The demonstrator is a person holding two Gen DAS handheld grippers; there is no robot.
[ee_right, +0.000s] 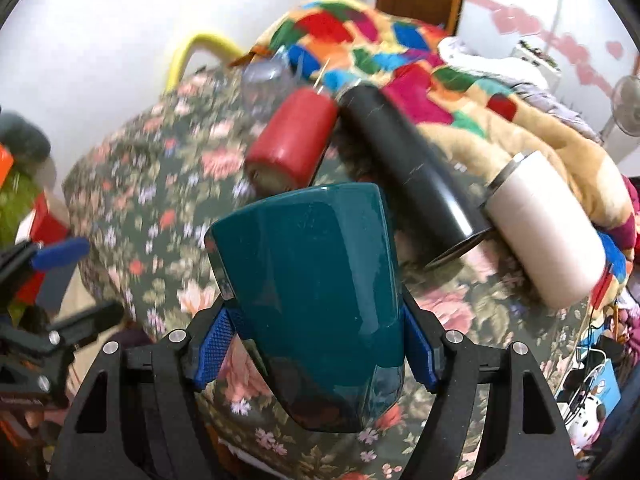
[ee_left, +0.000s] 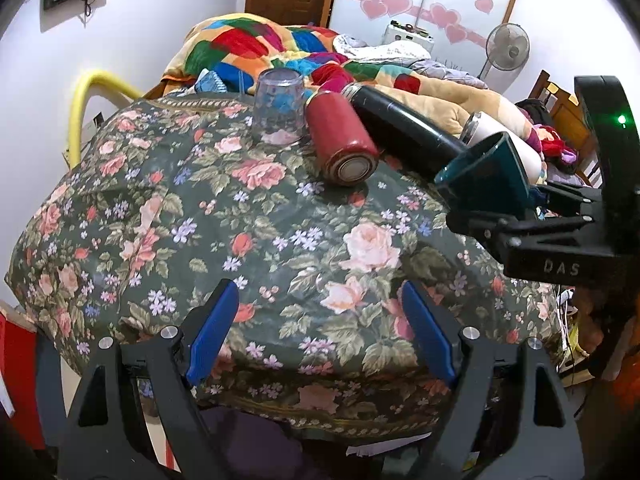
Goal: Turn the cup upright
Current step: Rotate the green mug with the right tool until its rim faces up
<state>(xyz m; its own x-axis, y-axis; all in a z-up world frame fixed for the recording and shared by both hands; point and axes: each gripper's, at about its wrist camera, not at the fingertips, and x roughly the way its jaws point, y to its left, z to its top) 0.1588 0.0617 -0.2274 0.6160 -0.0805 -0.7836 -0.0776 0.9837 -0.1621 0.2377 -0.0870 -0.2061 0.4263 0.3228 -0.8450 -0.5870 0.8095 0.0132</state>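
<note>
Your left gripper (ee_left: 320,332) is a black plastic frame — two angular arms with triangular cut-outs and round silver screw heads at the joints. Its fingers (ee_left: 210,330) carry blue pads. Your right gripper (ee_right: 320,346) has the same black build, with finely textured blue pads (ee_right: 214,344). From the left wrist view, its side shows raised letters "DAS" and a green light.

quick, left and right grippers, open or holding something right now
Left gripper: open, holding nothing, above the floral tablecloth.
Right gripper: shut on the teal cup.
</note>
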